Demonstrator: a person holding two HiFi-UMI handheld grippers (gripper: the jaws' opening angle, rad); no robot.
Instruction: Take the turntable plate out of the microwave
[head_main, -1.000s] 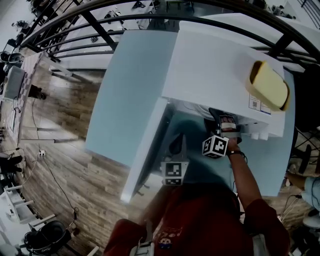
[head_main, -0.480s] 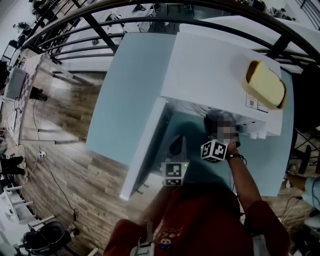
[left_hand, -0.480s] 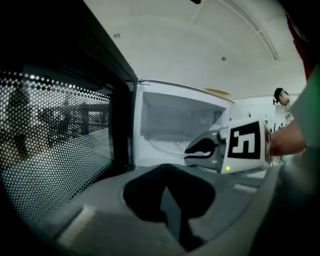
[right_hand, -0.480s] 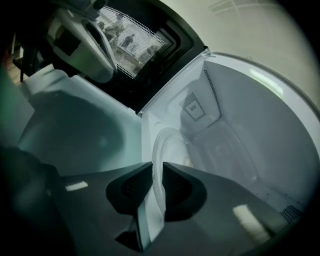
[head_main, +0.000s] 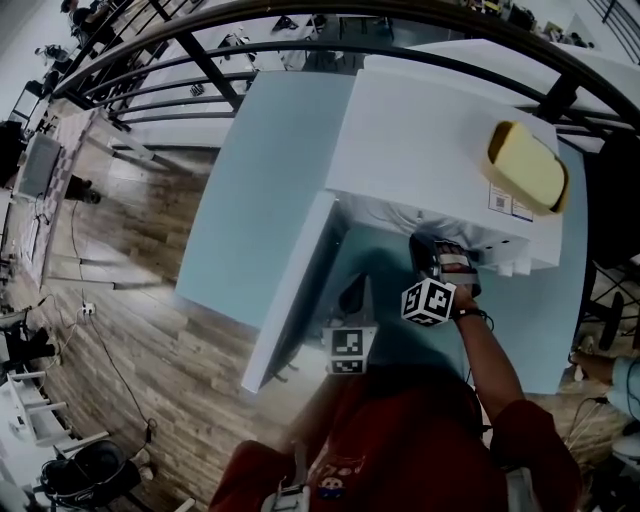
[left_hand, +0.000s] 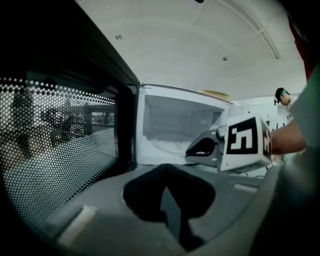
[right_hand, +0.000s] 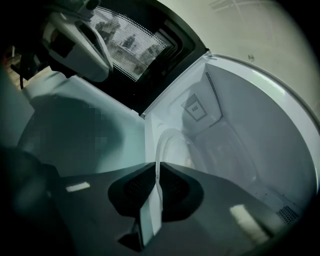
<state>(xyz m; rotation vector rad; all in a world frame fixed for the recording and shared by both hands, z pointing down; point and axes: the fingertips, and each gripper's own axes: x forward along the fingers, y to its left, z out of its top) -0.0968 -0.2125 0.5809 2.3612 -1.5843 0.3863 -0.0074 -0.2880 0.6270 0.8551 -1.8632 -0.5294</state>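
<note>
The white microwave stands on a pale blue table with its door swung open to the left. Inside lies the clear glass turntable plate, also faintly visible in the left gripper view. My right gripper reaches into the cavity, its jaws closing, and its pads press on the plate's near rim. My left gripper is shut on nothing and hangs in front of the opening, beside the door.
A yellow block lies on the microwave's top at the right. The door's perforated window stands close on the left gripper's left. Wooden floor and black railings lie beyond the table's left edge.
</note>
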